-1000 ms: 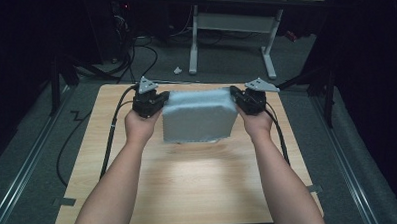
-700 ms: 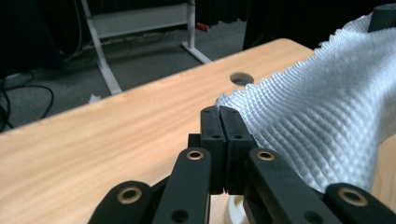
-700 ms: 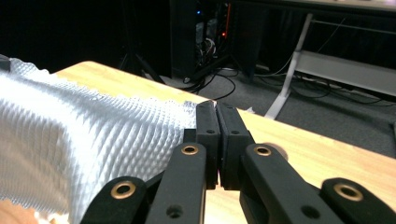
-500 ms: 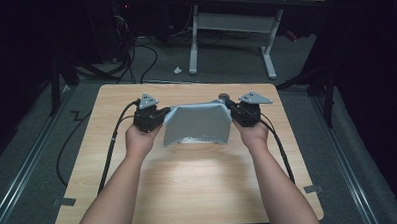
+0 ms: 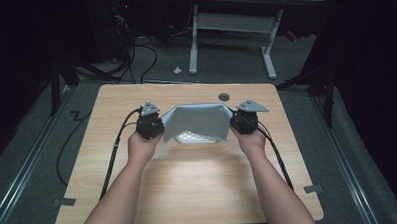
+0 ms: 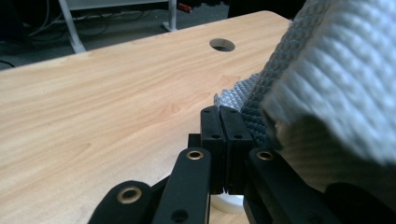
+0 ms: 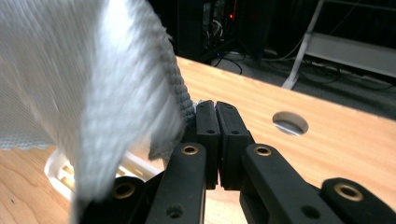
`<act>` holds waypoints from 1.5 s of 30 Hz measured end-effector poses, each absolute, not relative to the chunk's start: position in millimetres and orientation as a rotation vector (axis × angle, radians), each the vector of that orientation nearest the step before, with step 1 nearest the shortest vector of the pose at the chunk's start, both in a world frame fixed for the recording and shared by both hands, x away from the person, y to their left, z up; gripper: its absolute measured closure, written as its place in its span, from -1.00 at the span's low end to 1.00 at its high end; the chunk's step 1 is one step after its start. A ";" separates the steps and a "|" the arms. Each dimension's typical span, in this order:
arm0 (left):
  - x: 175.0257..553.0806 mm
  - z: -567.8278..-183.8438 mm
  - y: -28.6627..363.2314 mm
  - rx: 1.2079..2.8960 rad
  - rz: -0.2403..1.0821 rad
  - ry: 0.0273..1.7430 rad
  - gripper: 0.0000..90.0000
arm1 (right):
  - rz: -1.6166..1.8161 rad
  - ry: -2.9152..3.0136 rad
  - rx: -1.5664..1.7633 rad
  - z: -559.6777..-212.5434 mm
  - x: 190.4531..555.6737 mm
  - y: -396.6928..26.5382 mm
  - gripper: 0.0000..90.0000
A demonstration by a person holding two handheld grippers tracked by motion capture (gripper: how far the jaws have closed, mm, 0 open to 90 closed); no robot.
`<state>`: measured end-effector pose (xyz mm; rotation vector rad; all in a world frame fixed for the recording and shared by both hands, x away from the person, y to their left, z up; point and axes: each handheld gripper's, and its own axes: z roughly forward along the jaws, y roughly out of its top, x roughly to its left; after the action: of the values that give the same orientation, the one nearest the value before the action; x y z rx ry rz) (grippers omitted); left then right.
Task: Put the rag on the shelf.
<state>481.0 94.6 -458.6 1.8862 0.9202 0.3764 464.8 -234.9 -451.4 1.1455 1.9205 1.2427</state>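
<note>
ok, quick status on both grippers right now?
Left gripper: jaws shut on a corner of the grey cloth.
Right gripper: jaws shut on the cloth's other corner.

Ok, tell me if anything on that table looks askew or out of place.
Nothing stands out. The grey cloth hangs evenly between the left gripper and right gripper, draped over a white slotted object on the wooden table.

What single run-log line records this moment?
left gripper: shut on cloth | right gripper: shut on cloth | cloth: spread over white tray on table
</note>
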 end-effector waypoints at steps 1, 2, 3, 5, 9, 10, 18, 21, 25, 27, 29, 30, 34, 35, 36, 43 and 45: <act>480.6 -460.2 94.6 1.888 0.372 0.922 0.98 | 1.243 1.921 1.145 -451.4 464.8 -234.9 0.99; 479.8 -463.9 94.9 1.890 0.365 0.924 0.98 | 1.230 1.932 1.157 -456.3 464.8 -235.8 0.99; 479.8 -463.9 94.9 1.890 0.365 0.924 0.98 | 1.223 1.937 1.161 -458.5 464.6 -236.1 0.99; 477.6 -469.6 96.0 1.886 0.350 0.931 0.98 | 1.213 1.945 1.164 -462.7 463.8 -236.3 0.99; 475.5 -477.2 97.4 1.887 0.340 0.941 0.97 | 1.209 1.948 1.177 -472.1 462.3 -238.2 0.99; 475.5 -478.5 98.1 1.884 0.337 0.944 0.97 | 1.206 1.949 1.187 -473.4 461.9 -238.3 0.99; 474.7 -479.5 98.7 1.873 0.336 0.957 0.90 | 1.200 1.946 1.186 -474.8 460.4 -238.9 0.98; 474.2 -477.7 101.1 1.875 0.357 0.971 0.71 | 1.201 1.937 1.201 -474.4 459.9 -240.4 0.83; 473.9 -474.9 107.1 1.867 0.370 0.980 0.56 | 1.197 1.927 1.198 -472.6 459.4 -242.9 0.77; 473.0 -472.4 112.6 1.855 0.384 0.990 0.54 | 1.197 1.919 1.195 -470.0 458.8 -245.1 0.76; 470.1 -468.6 122.7 1.824 0.402 0.991 0.49 | 1.215 1.905 1.195 -465.1 457.3 -249.0 0.75; 469.0 -467.5 125.8 1.820 0.421 0.994 0.47 | 1.214 1.901 1.190 -463.5 456.4 -249.9 0.74; 466.6 -463.9 138.7 1.797 0.445 1.014 0.39 | 1.201 1.886 1.177 -458.4 453.3 -254.3 0.72; 466.1 -462.9 141.7 1.793 0.451 1.021 0.38 | 1.200 1.881 1.175 -457.3 452.5 -256.0 0.72; 465.6 -461.9 144.9 1.791 0.451 1.025 0.37 | 1.199 1.876 1.178 -456.2 451.5 -257.7 0.71; 463.9 -459.1 153.9 1.758 0.457 1.035 0.29 | 1.199 1.845 1.190 -454.8 445.8 -269.3 0.71; 463.3 -458.6 155.5 1.754 0.469 1.038 0.26 | 1.183 1.848 1.197 -455.4 443.4 -274.6 0.69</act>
<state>463.3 155.5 -458.6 1.7540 1.0385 0.4695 443.4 -274.6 -455.4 1.1966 1.8481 1.1826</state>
